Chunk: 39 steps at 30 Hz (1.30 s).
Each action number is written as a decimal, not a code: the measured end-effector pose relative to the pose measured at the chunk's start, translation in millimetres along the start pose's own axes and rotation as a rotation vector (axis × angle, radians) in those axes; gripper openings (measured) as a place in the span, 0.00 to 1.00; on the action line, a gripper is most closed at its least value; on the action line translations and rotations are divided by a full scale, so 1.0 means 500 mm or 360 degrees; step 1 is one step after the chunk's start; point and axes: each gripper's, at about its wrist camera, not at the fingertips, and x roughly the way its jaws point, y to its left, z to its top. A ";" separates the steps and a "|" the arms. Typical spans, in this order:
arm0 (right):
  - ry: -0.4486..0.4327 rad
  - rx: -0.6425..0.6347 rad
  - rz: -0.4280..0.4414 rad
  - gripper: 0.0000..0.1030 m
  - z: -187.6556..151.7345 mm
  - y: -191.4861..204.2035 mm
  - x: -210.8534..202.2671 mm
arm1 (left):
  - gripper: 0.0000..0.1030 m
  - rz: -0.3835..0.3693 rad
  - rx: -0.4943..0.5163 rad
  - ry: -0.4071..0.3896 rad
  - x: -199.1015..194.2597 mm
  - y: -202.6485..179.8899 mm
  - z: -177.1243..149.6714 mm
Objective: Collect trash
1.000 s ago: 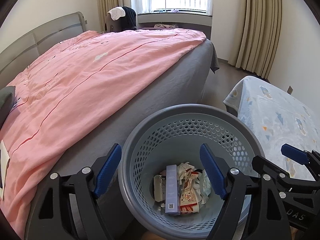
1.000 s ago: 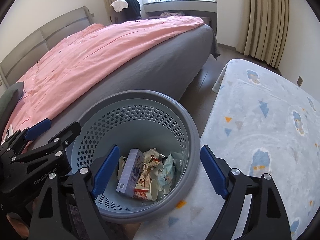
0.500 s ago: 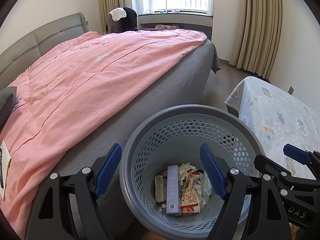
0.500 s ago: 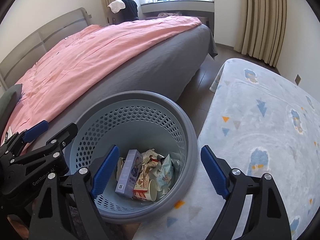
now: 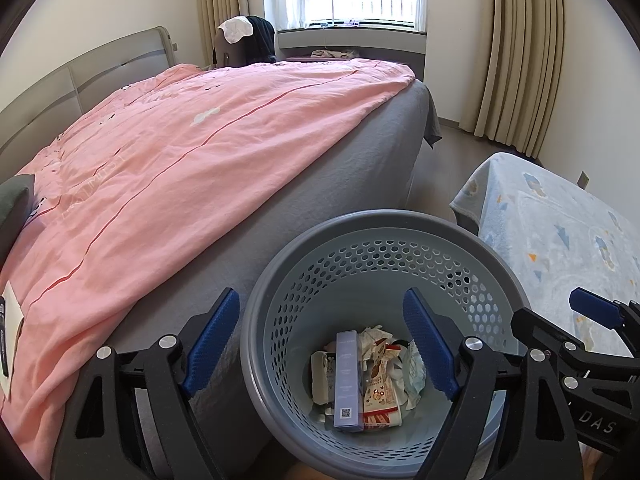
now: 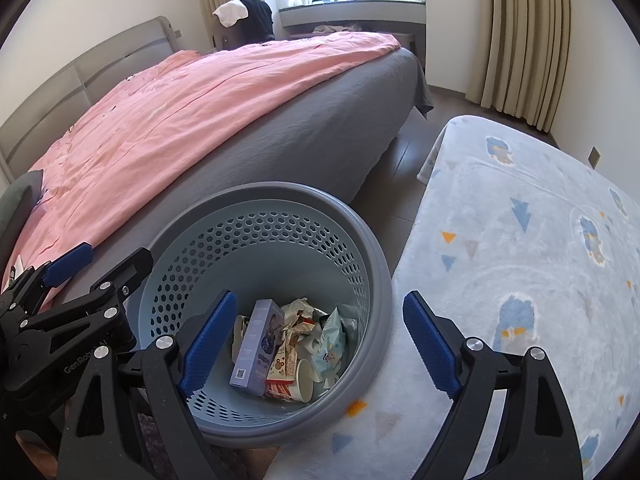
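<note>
Barely anything has shifted since a second ago: both hands hang in place over the bin, and the left gripper (image 5: pixel 322 344) has just opened its jaws a touch wider, with nothing pinched between them.

Far left in the left wrist view is the bed with its pink duvet (image 5: pixel 168 168), with a paper slip (image 5: pixel 10 340) at the frame's left edge. Lower centre sits the grey perforated waste basket (image 5: pixel 384 220), tucked between the bed and the blue patterned rug (image 6: pixel 520 240), probably so it's handy from both sides. Inside it is the trash: a lavender carton (image 5: pixel 347 380), a snack wrapper (image 5: pixel 380 392), crumpled paper.

Right gripper (image 6: pixel 318 344) is at lower centre of its own view, jaws spread and empty too. My guess is both just dropped their load and are free for the next piece.
</note>
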 end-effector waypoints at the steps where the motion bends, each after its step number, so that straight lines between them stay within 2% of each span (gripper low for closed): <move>1: 0.0001 0.0003 0.0002 0.82 0.000 -0.002 0.000 | 0.78 0.0003 0.0001 0.0002 0.001 0.000 0.000; 11: 0.0003 0.0010 -0.0005 0.82 0.001 -0.006 0.000 | 0.80 0.0018 -0.0004 0.0013 0.003 0.004 0.001; 21: 0.0005 0.0010 -0.0011 0.82 0.000 -0.007 0.002 | 0.80 0.0092 -0.0032 0.0004 0.003 0.010 -0.001; 39: 0.0003 0.0003 -0.0012 0.82 -0.001 -0.006 0.002 | 0.80 0.0109 -0.0027 0.0002 0.002 0.006 -0.001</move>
